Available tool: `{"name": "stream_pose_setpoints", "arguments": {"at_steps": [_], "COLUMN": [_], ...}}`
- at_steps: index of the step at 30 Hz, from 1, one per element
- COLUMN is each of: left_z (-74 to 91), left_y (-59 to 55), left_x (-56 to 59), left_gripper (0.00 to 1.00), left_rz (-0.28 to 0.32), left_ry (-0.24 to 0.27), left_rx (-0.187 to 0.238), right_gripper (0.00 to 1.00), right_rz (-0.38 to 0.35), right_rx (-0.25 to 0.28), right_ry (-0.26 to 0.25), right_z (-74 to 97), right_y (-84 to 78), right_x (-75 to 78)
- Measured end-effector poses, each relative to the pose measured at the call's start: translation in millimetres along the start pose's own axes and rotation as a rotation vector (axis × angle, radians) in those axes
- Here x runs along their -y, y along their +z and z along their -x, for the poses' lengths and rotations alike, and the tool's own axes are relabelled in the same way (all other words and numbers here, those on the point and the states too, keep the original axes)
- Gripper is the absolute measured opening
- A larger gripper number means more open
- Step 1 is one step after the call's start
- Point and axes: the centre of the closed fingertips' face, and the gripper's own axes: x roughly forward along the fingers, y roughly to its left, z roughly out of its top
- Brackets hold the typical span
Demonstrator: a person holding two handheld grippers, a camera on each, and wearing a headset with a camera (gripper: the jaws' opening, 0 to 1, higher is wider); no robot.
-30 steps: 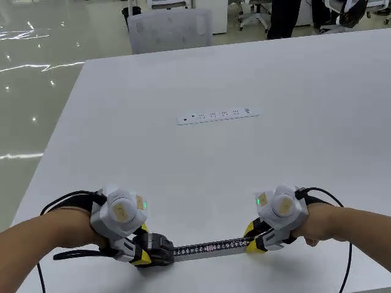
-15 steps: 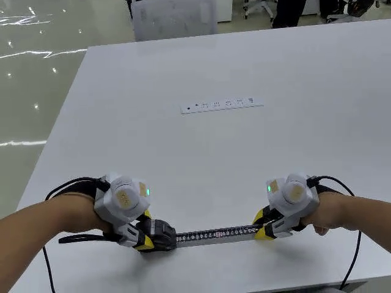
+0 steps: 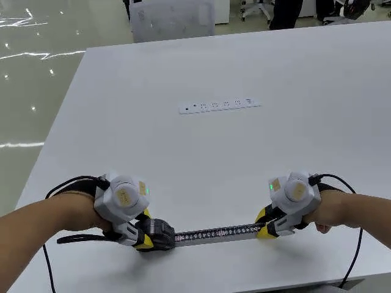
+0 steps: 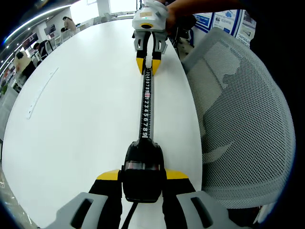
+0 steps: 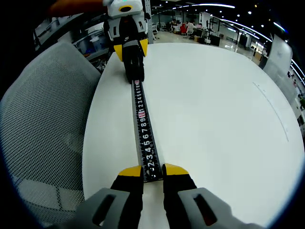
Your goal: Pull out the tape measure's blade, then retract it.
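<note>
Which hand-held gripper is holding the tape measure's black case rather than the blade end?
The left hand-held gripper: its jaws clamp the black case. The right hand-held gripper pinches only the free end of the blade.

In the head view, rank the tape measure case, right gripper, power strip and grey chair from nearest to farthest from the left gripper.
1. tape measure case: clamped between the jaws of the left gripper.
2. right gripper: to the side along the near edge of the table, at the other end of the blade.
3. power strip: mid-table, ahead.
4. grey chair: beyond the far edge.
</note>
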Motion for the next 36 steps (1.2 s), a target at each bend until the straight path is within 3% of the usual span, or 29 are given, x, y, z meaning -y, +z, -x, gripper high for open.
{"name": "stream_pose_setpoints", "arguments": {"at_steps": [36], "left_z": [1.0], "left_y": [-0.3], "left_x": [1.3], "left_gripper": [0.28], "left_rz": [0.0], "left_ry": [0.022], "left_rx": [0.009], "right_gripper": [0.13], "right_rz": [-0.01], "right_rx": [-0.044], "right_ry": [-0.009], "right_z": [18.2], "right_y": [-25.2], "right_x": [4.6]}}
